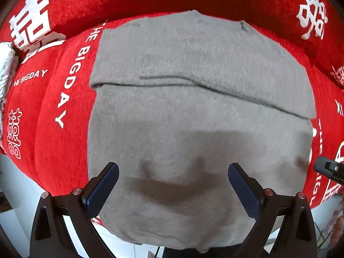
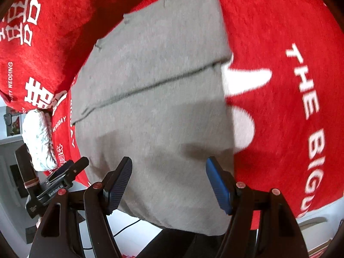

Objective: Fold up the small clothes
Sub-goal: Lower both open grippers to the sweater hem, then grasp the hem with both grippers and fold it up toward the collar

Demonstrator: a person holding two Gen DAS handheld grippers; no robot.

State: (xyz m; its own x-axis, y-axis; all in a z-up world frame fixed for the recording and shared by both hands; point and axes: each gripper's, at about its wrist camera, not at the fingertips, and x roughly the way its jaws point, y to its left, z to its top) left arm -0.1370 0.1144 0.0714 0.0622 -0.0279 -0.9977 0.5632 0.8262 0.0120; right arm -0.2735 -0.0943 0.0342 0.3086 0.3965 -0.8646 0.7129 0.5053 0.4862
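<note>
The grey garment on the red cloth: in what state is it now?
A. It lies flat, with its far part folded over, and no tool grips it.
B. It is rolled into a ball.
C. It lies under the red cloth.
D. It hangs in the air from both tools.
A: the grey garment lies flat on the red cloth, a folded edge crosses it, and both the left tool and the right tool are open above it.

Grey folded garment (image 1: 193, 111) fills most of red blanket (image 1: 53, 99); bare strips along both side edges, white bundle (image 2: 38, 137) crowding left edge.
</note>
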